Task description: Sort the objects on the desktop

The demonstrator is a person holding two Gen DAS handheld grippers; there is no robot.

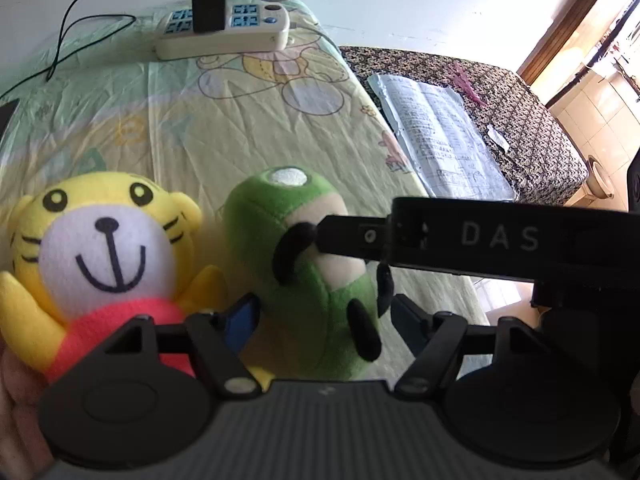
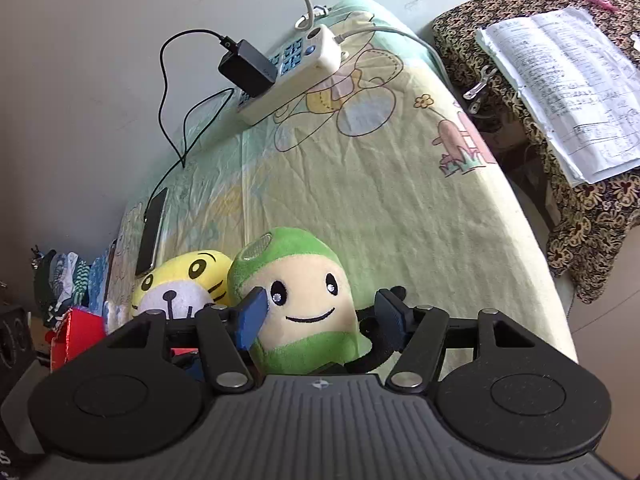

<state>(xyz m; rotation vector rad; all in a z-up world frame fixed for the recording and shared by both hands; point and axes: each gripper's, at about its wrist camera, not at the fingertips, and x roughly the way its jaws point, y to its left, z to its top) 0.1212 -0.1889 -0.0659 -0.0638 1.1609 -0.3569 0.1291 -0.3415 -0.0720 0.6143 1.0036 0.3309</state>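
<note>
Across the worktop (image 2: 400, 200) a wrinkled pastel cartoon-print cloth covers everything, with a second surface under a dark patterned cloth (image 2: 580, 240) to the right carrying loose papers (image 2: 560, 92). At the far edge by the wall lies a white power strip (image 2: 296, 76) with a black adapter (image 2: 248, 66) plugged in, and a phone (image 2: 152, 236) rests flat nearer the left side.

Two plush toys sit side by side and touching at the near edge: a yellow tiger plush (image 1: 100, 248) on the left and a green plush (image 2: 296, 300) on its right. The left gripper (image 1: 324, 320) has its jaws spread wide either side of the green plush's lower body, not visibly pressing it. The right gripper (image 2: 320, 316) is likewise spread wide around the same toy, its blue-padded left finger beside the face and its right finger clear of the other side. In the left wrist view the right gripper's finger reaches in and touches the green plush's face.

My reading is that the sort is at the grasp stage, with the green plush as the target and nothing gripped yet. The next move calls for one gripper to close on the soft body and the other to back off, without dragging the tiger plush leaning against it
</note>
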